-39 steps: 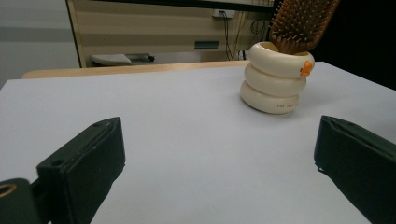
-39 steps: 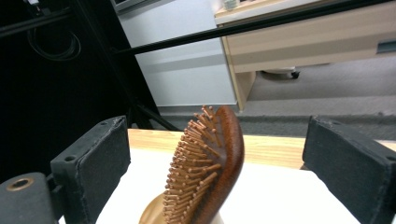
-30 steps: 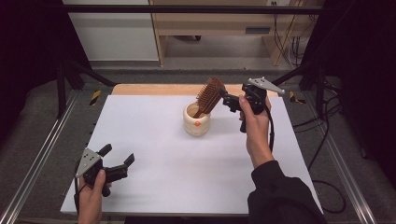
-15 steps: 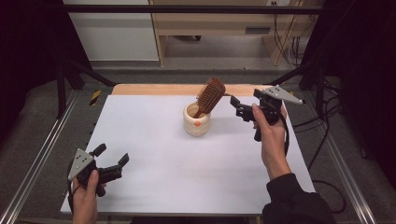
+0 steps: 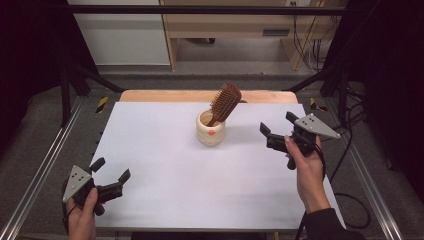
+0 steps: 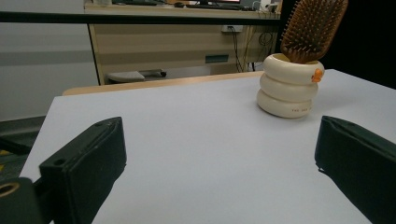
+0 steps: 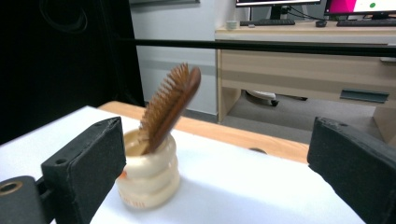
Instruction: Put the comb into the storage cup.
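Nearest the table's [image 5: 165, 200] front edge, left of the cream ringed holder [image 5: 210, 129], the left gripper [image 5: 110, 176] hovered released and empty. The holder stood mid-table with a wooden hairbrush [image 5: 224, 103] in it, handle down, head tilted rightward. The right gripper [image 5: 276, 127], released and empty, had drawn back right of the holder since a second earlier, when it was at the brush.

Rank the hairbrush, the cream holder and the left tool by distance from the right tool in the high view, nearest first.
From the right tool:
1. Cream holder, to its left at table centre.
2. Hairbrush, leaning out of the holder; too close to the holder to call.
3. Left tool, at the near left corner.
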